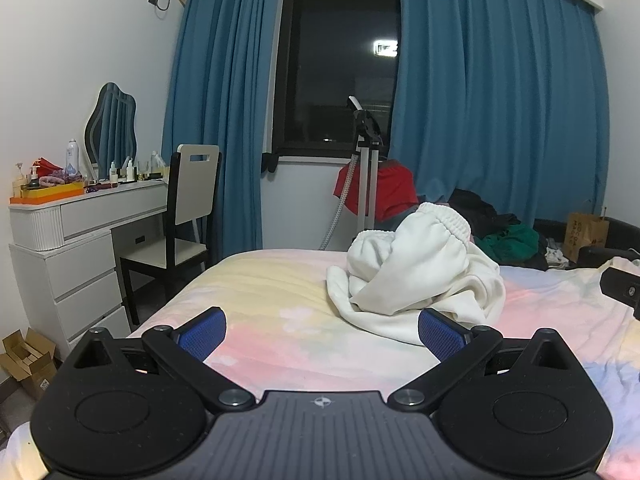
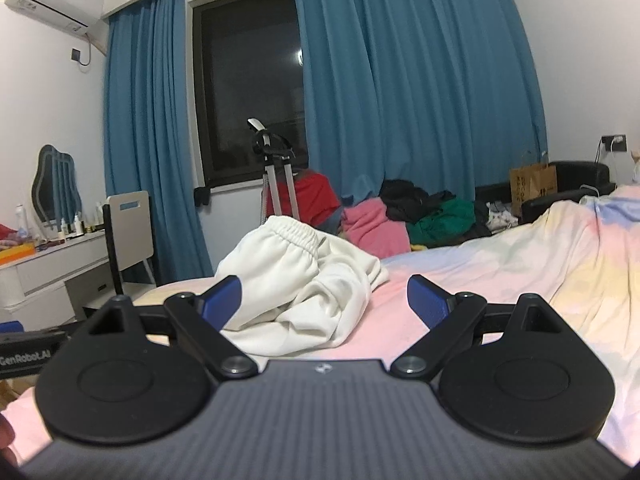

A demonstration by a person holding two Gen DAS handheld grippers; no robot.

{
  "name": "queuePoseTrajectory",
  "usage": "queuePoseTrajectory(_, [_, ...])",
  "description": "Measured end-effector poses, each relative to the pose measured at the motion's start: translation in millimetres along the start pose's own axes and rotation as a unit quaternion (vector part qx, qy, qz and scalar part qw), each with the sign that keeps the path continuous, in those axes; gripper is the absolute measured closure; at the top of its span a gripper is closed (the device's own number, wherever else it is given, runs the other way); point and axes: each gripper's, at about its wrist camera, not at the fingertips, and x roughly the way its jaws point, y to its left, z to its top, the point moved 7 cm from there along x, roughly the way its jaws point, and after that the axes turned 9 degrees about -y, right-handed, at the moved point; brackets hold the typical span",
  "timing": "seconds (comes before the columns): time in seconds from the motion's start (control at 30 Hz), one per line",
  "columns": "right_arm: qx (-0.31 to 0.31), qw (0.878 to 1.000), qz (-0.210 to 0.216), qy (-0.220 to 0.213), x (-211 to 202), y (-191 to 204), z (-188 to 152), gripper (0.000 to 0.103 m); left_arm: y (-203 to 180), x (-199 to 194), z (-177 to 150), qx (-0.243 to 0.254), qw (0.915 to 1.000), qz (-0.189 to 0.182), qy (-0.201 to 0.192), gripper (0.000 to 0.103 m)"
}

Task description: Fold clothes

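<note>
White sweatpants (image 1: 416,272) lie crumpled in a heap on the bed (image 1: 280,312), elastic waistband uppermost, toward the far side of the pastel pink, yellow and blue sheet. From the left wrist view, the left gripper (image 1: 322,332) hovers low over the sheet in front of the heap with its blue-padded fingers (image 1: 204,336) spread wide apart and nothing between them; the right-hand pad sits just beside the near edge of the white cloth, and whether it touches cannot be told. At the right edge of this view a black part of the right gripper (image 1: 622,288) shows above the sheet. Beyond the bed stand a white vanity counter (image 1: 92,208) with bottles and a wavy mirror (image 1: 112,132), a chair (image 1: 184,216), blue curtains (image 1: 500,100) around a dark window (image 1: 340,68), a garment steamer stand (image 1: 366,152) with a red garment (image 1: 390,192) behind it, and a pile of dark and green clothes (image 1: 500,232) beside a brown paper bag (image 1: 586,236).

From the right wrist view, the right gripper (image 2: 324,304) also hangs over the bed (image 2: 520,264) with its fingers (image 2: 428,304) wide apart and empty. The sweatpants (image 2: 304,280) lie ahead and slightly left, their near hem reaching between the fingers close to the left pad. The left gripper (image 2: 28,352) is partly visible at the left edge. A pink garment (image 2: 372,224) lies behind the sweatpants next to the clothes pile (image 2: 432,212).
</note>
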Motion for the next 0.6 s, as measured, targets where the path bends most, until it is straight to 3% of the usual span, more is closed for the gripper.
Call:
queuePoseTrajectory(0.17, [0.038,0.999,0.011,-0.007,-0.8,-10.8,-1.9,0.013,-1.9,1.3,-1.9,0.000,1.0000,-0.001,0.001,0.000])
queuePoseTrajectory(0.3, [0.063,0.998,0.025,-0.012,0.7,-19.3,-2.1,0.024,-2.6,1.8,-3.3,-0.001,1.0000,-0.004,0.003,0.000])
queuePoseTrajectory(0.47, [0.066,0.996,0.002,-0.054,-2.1,-27.5,3.8,0.024,-5.4,2.1,-4.6,-0.003,0.9999,-0.013,0.003,0.000])
queuePoseTrajectory(0.6, [0.061,0.995,0.018,-0.071,-3.3,-24.3,8.9,0.024,-8.1,6.0,-9.7,-0.006,0.9997,-0.020,0.012,0.000])
